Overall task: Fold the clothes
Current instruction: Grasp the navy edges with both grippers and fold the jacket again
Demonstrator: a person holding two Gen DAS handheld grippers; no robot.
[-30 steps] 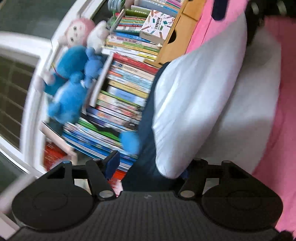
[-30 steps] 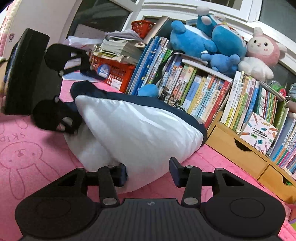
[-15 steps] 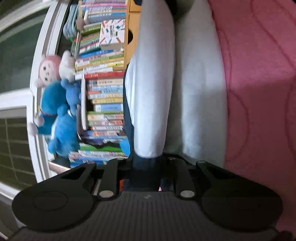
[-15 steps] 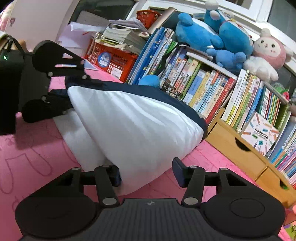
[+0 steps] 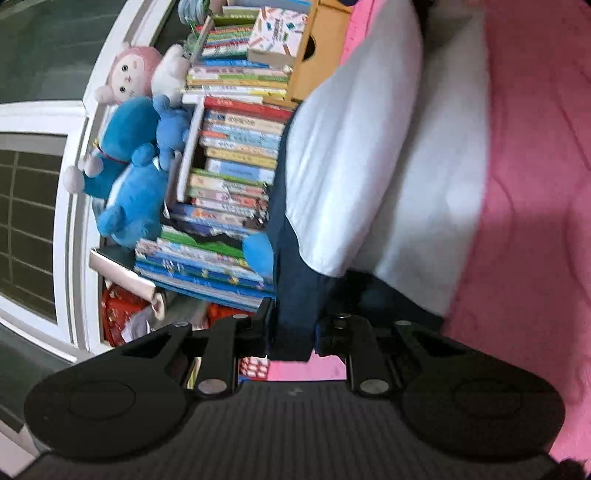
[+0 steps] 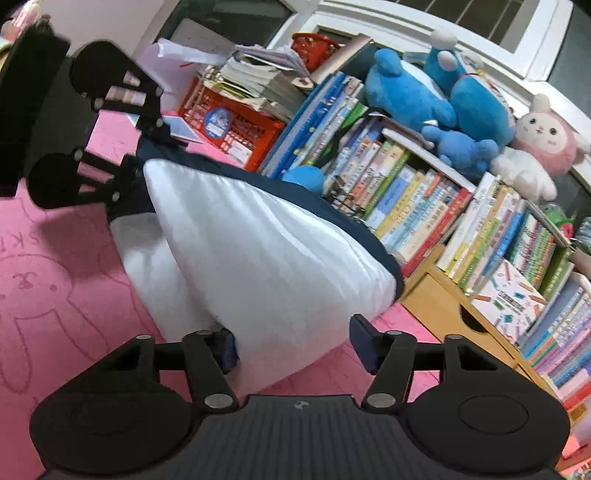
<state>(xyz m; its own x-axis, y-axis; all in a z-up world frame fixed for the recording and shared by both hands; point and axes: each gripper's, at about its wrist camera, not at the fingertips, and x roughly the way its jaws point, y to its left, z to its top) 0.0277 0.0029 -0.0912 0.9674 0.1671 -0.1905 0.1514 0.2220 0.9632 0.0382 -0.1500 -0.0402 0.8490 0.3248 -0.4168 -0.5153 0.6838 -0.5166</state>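
- Left gripper (image 5: 291,332): jaws drawn in tight on the navy edge of the garment (image 5: 347,166), dark cloth pinched between the pads; over the last second these jaws have been closing, with the cloth between them
- Seen from the right wrist view, the left gripper (image 6: 136,162) sits at the far left end of the garment (image 6: 258,254), at its navy border
- Right gripper (image 6: 291,345): jaws stand apart; the white corner of the garment lies between them, the left pad against the cloth, the right pad clear of it; no clamp is made. These jaws have been opening over the last second
- Garment: white body with a navy border, puffed and partly lifted, its lower fold resting on the pink mat (image 6: 55,280); it spans the ground between the two grippers
- Pink mat carries a printed rabbit outline; it reaches to the foot of the bookshelf
- Behind the garment: a row of books (image 6: 413,199) leaning on a shelf, a wooden drawer unit (image 6: 439,306) to the right, a red crate (image 6: 236,125) stacked with papers to the left
- Above the books: blue plush toys (image 6: 443,99) and a pink plush (image 6: 543,140), set against a white window frame (image 6: 424,22)
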